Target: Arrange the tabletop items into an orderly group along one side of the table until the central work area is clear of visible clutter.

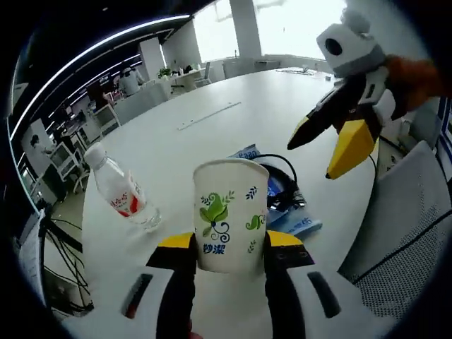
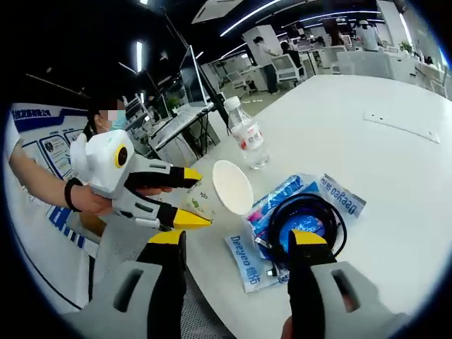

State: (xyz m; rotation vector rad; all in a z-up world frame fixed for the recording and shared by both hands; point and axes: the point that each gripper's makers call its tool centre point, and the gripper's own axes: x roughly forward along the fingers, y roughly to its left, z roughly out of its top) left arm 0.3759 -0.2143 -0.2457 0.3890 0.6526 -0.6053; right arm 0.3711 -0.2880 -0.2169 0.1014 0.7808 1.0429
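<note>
Left gripper (image 1: pixel 229 248) clamped on white paper cup with green leaf print (image 1: pixel 229 215), cup upright between yellow-tipped jaws, at near table edge. Right gripper (image 2: pixel 239 244) with jaws apart, empty, hovering over coiled black cable (image 2: pixel 305 224) lying on blue plastic packets (image 2: pixel 279 205). Clear plastic water bottle with red label (image 1: pixel 120 189) stands left of cup, near edge of white table (image 1: pixel 212 134). Judgement: cable bundle lies just ahead of right gripper, nearer arm for that pick.

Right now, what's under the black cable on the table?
The cable lies coiled on a blue packet, which sits on the white table. In the left gripper view the cup covers part of the packet, so its near end is hidden there.
</note>
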